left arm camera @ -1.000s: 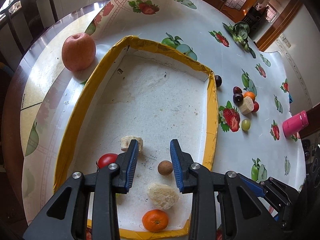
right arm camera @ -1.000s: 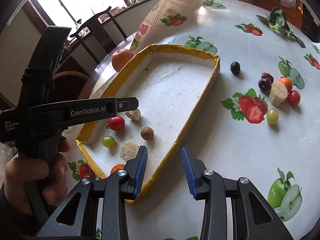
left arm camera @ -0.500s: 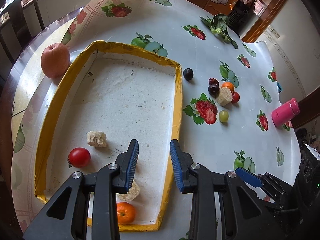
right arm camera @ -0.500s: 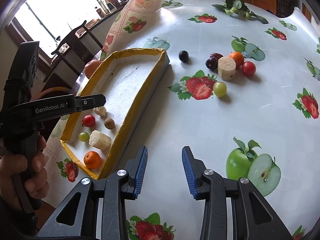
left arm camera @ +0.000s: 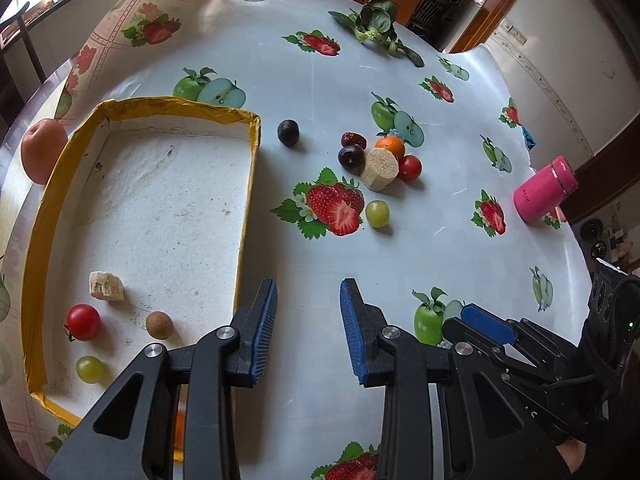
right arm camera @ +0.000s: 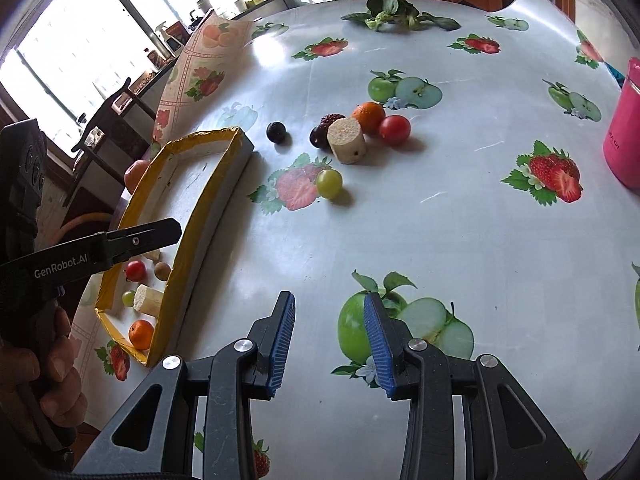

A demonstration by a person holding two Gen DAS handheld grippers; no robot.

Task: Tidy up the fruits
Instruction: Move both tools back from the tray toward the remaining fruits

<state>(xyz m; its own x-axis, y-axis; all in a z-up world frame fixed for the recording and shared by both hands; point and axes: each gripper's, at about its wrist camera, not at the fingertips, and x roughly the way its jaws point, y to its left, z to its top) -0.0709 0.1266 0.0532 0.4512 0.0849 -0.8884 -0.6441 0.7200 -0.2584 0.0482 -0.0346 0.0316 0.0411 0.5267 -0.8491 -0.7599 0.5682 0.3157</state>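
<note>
The yellow-rimmed tray point(left arm camera: 248, 200) holds a cherry tomato point(left arm camera: 83, 322), a brown round fruit point(left arm camera: 159, 324), a green grape point(left arm camera: 89, 369) and a pale chunk point(left arm camera: 105, 287). Right of it on the tablecloth lie a dark plum point(left arm camera: 288, 132), a green grape point(right arm camera: 329, 183) and a cluster around a pale cylinder point(right arm camera: 346, 140): an orange point(left arm camera: 390, 147), a tomato point(left arm camera: 409, 167), a dark cherry point(left arm camera: 351, 157). My left gripper point(left arm camera: 309, 284) hangs open just right of the tray's wall. Open too, my right gripper point(right arm camera: 329, 298) hovers over a printed apple, short of the grape.
An apple point(left arm camera: 43, 150) sits outside the tray's left wall. A pink cup point(left arm camera: 545, 189) stands at the right, leafy greens point(left arm camera: 376, 24) at the far side. A hand point(right arm camera: 40, 380) holds the left gripper's handle. A chair and windows lie beyond the table's left edge.
Both grippers have swung right, from over the tray out over the tablecloth. The tray has slid to the left of both views. The jaw gaps look the same.
</note>
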